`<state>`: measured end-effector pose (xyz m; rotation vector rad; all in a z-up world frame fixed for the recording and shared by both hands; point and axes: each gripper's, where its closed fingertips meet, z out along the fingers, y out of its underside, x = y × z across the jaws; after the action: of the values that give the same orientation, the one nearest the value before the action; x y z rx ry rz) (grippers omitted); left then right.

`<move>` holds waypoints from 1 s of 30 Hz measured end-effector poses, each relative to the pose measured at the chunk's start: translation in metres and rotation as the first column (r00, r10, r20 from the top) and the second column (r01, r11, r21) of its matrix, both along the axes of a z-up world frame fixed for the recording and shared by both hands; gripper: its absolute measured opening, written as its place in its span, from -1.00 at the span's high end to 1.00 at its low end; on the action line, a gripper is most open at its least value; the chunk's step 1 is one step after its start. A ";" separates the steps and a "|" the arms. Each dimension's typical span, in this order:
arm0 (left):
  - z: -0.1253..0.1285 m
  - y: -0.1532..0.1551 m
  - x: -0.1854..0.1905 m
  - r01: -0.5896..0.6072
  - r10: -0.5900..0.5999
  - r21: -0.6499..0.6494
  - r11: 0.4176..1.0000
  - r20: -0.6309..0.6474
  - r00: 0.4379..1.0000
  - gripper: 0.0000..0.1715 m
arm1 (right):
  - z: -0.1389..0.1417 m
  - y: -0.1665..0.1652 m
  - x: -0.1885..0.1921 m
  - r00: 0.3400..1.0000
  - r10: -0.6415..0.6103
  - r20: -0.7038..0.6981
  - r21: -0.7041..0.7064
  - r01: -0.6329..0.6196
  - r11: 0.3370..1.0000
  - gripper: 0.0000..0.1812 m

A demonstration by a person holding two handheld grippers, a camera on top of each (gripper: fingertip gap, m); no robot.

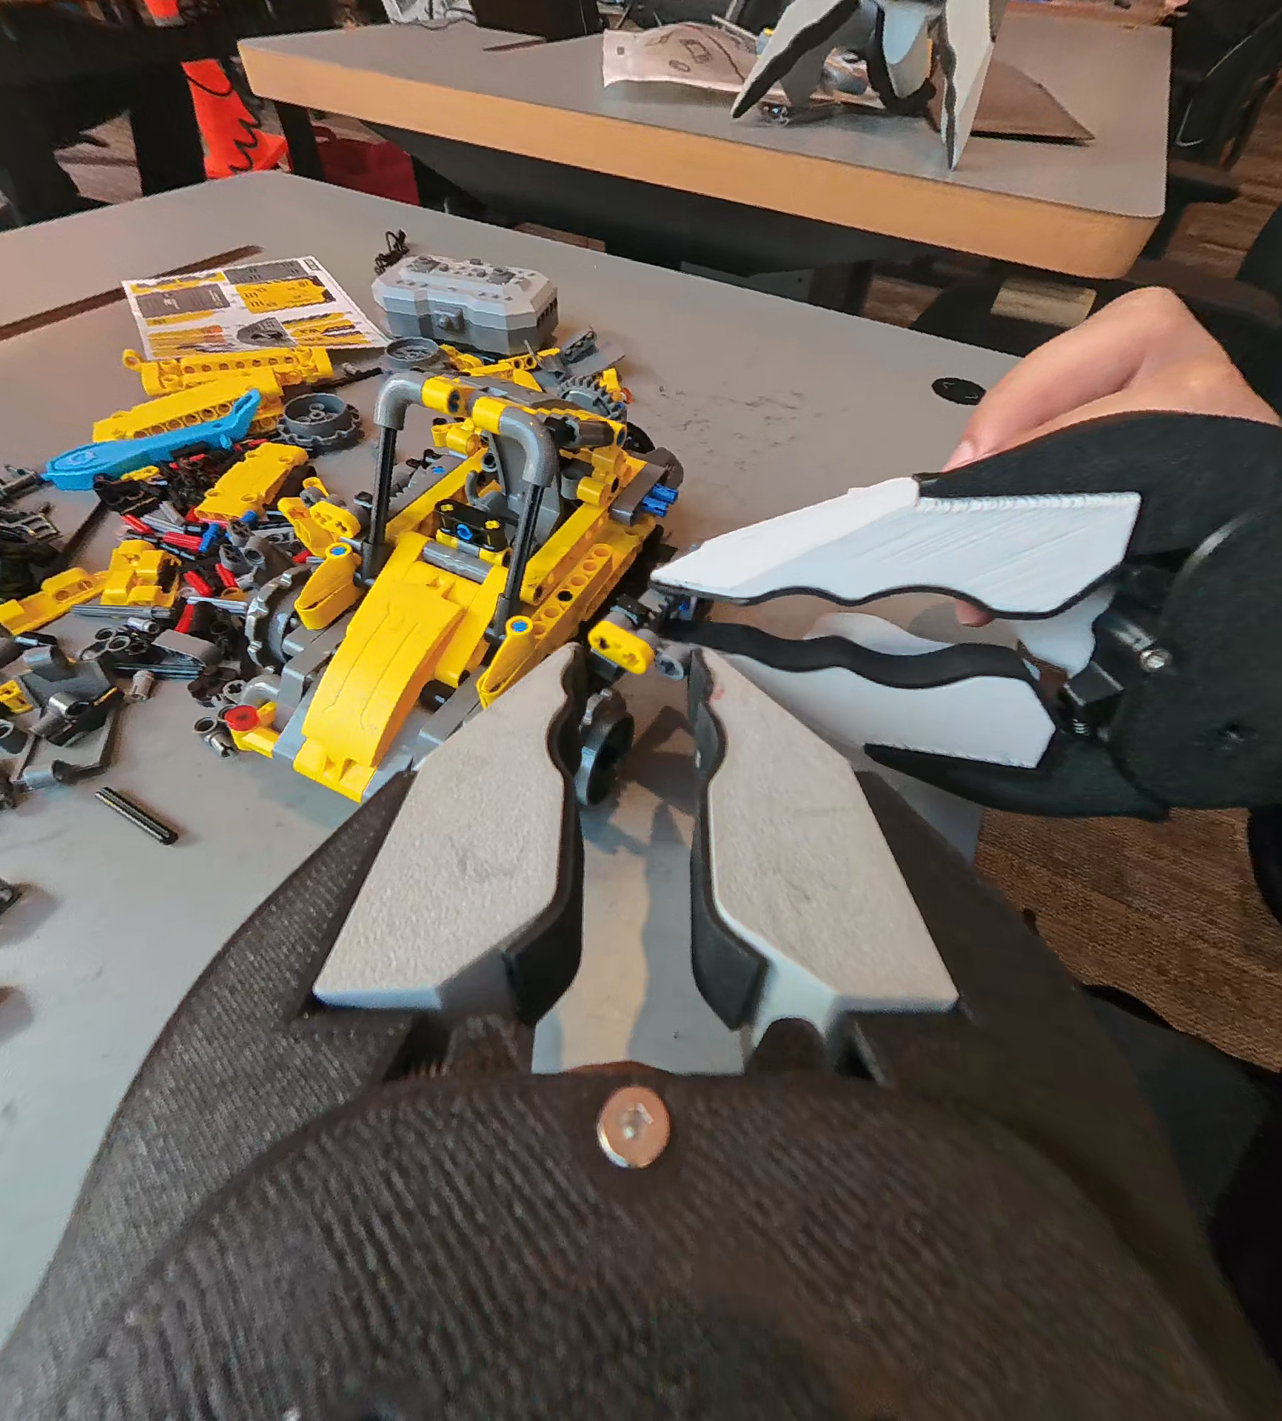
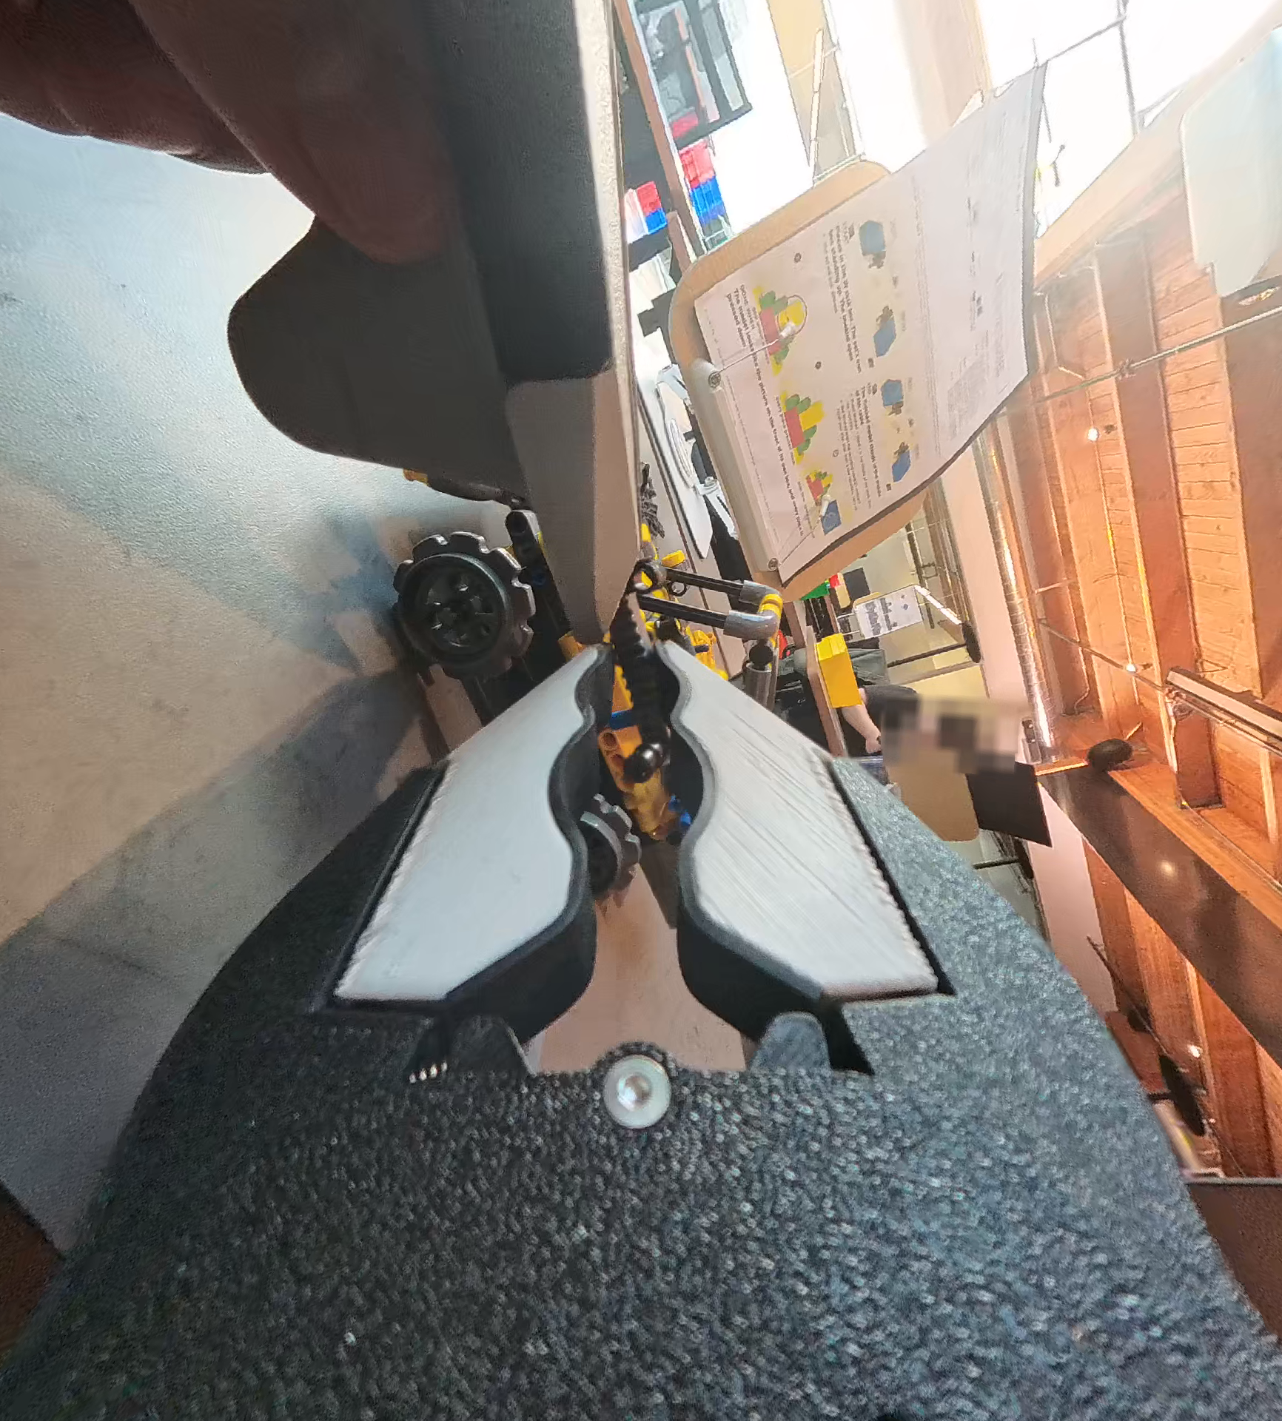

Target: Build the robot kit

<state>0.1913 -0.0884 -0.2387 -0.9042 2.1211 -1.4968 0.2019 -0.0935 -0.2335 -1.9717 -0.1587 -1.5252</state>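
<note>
Your yellow brick car [image 1: 422, 615] sits mid-frame on the grey desk [image 1: 776, 400]; its rear corner meets both grippers; your right gripper [image 1: 672, 615], reaching in from the right edge, pinches a small grey-and-black piece [image 1: 669, 607] at the car's back; your left gripper [image 1: 638, 677] stands parted around a small black wheel [image 1: 603, 750] there; loose bricks [image 1: 161, 492] spread left; an instruction sheet [image 1: 253, 307] lies upper left.

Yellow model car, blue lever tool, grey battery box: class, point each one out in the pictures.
Yellow model car [image 1: 392, 661], left wrist view, on its sloping yellow hood.
Blue lever tool [image 1: 153, 450], left wrist view, mid-handle.
Grey battery box [image 1: 469, 296], left wrist view, on its top face.
</note>
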 end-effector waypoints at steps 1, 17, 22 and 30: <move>0.000 0.000 0.000 -0.001 0.001 0.003 1.000 0.001 1.000 0.74 | 0.000 0.000 0.000 1.000 0.003 0.009 -0.004 -0.003 1.000 0.92; -0.001 0.052 0.012 0.031 -0.030 0.091 0.995 -0.012 0.999 0.47 | -0.003 -0.006 0.019 0.953 0.128 -0.276 0.122 -0.097 0.988 0.94; -0.011 0.053 0.020 0.103 -0.098 0.120 0.987 -0.041 0.994 0.53 | -0.002 -0.003 0.020 0.943 0.133 -0.306 0.078 -0.114 0.990 0.94; -0.013 0.053 0.023 0.082 -0.084 0.136 0.987 0.006 0.996 0.54 | 0.000 -0.006 0.021 0.845 0.189 -0.501 0.265 -0.058 0.962 0.94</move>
<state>0.2146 -0.0350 -0.2521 -0.7655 2.2464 -1.3734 0.2228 -0.0995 -0.2335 -2.0521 0.1230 -0.8314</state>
